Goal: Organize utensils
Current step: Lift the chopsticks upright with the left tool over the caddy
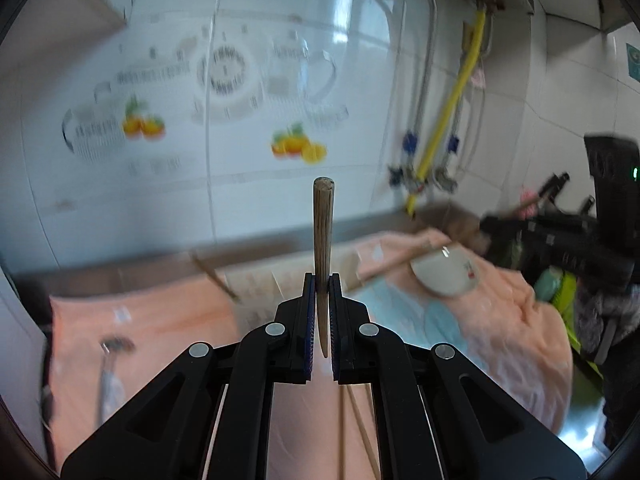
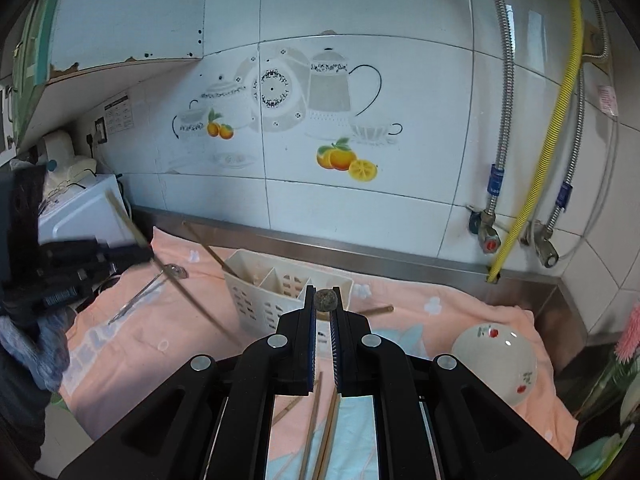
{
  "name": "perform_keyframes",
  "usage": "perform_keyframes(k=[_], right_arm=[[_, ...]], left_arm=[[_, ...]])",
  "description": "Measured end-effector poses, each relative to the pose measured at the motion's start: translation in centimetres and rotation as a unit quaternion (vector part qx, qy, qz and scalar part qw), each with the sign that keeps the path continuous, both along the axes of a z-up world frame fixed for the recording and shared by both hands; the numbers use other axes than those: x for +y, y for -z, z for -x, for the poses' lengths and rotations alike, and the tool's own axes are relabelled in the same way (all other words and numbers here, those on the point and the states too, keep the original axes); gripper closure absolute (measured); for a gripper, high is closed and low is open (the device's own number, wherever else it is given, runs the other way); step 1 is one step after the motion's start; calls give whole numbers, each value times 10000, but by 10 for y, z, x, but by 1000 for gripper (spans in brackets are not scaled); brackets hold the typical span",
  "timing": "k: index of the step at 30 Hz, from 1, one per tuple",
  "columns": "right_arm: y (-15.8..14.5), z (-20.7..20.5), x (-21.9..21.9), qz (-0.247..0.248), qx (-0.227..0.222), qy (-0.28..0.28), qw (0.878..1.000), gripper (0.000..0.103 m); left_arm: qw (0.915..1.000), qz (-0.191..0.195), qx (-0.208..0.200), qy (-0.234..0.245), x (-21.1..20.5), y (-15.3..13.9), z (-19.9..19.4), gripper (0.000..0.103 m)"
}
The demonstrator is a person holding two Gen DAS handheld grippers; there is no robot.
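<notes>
A: Item one: our left gripper (image 1: pixel 323 280), clenched on a tapered wooden chopstick (image 1: pixel 323 240) standing upright.

B: Item two: our right gripper (image 2: pixel 325 300), clamped on a second wooden chopstick (image 2: pixel 325 299), seen end-on.

A: Beyond: a cream slotted plastic utensil caddy (image 2: pixel 256 300) on the peach towel (image 2: pixel 160 344), with a white ceramic bowl (image 2: pixel 496 364) overturned to its right.

Both tongs, the left tongs (image 1: pixel 322 280) and the right tongs (image 2: pixel 325 294), are black plastic with blue ridged pads, round silver screws and triangle-shaped holes in their arms.
</notes>
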State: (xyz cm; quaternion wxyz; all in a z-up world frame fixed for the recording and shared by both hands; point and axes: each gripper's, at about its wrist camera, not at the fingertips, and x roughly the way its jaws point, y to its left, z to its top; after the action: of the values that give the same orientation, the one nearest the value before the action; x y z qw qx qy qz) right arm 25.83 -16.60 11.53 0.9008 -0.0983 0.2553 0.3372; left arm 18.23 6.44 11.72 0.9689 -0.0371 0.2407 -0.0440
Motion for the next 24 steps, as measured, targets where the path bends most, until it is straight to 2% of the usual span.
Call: perform_keyframes(k=[4,9,16,24], right_arm=[[-1,-15,9,138,48,44,9999,97],[3,-34,17,219,250,34,9994,97],[16,-57,32,411,539,-21,9977,97],[34,-75,47,549,767,2,9955,97]], left_arm=[[9992,-195,-251,-241,8,-27,-16,98],[9978,-278,-293,-523,21,-37,-42,98],[9974,-105,221,-683,34,-1,-79,98],[9948,69,720,-711,44,38,-101,97]])
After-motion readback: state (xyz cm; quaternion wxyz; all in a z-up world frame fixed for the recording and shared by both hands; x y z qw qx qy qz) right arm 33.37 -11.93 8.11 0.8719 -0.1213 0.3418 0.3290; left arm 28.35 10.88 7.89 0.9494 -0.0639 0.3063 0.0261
